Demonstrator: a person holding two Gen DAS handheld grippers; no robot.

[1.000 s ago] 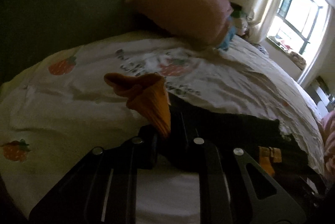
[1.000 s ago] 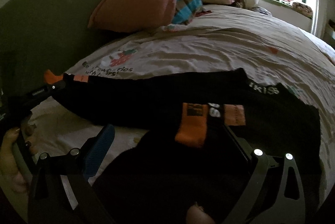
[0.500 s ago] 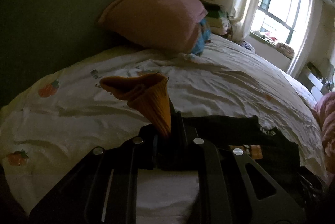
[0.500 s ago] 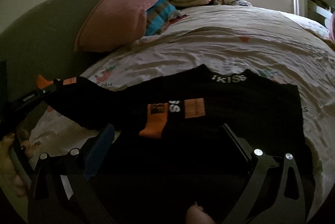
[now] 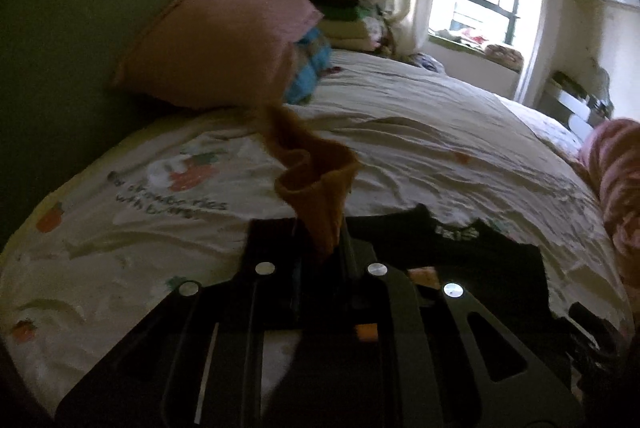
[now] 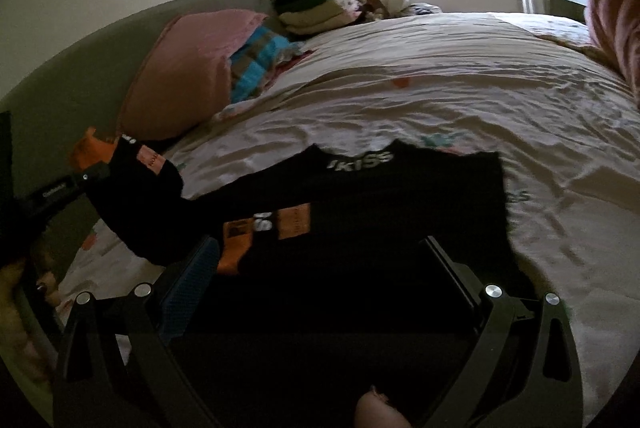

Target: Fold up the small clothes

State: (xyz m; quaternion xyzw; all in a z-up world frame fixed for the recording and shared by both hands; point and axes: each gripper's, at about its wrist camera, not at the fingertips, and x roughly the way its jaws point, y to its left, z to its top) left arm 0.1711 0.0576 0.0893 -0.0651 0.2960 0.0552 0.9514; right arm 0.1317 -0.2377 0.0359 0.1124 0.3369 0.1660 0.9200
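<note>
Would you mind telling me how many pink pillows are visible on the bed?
2: one pink pillow leans against the green headboard; another pillow lies at the bed's right edge, partly cut off. Others may be hidden.

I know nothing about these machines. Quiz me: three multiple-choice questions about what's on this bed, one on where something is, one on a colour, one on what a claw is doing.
1. Where does the pink pillow lean?
A. against the green headboard
B. on the windowsill
C. on the floor

2. What colour is the sock toe sticking out past the left claw?
A. white
B. orange
C. blue

3. What is the left claw doing?
A. hanging open over the bed
B. lying on the pillow
C. shut on the black sock, lifting one end

Answers: 1 A, the pillow's back rests on the headboard. 2 B, the left wrist view shows an orange tip. 3 C, its fingers are closed together on the fabric, and the sock's end hangs above the sheet.
</note>
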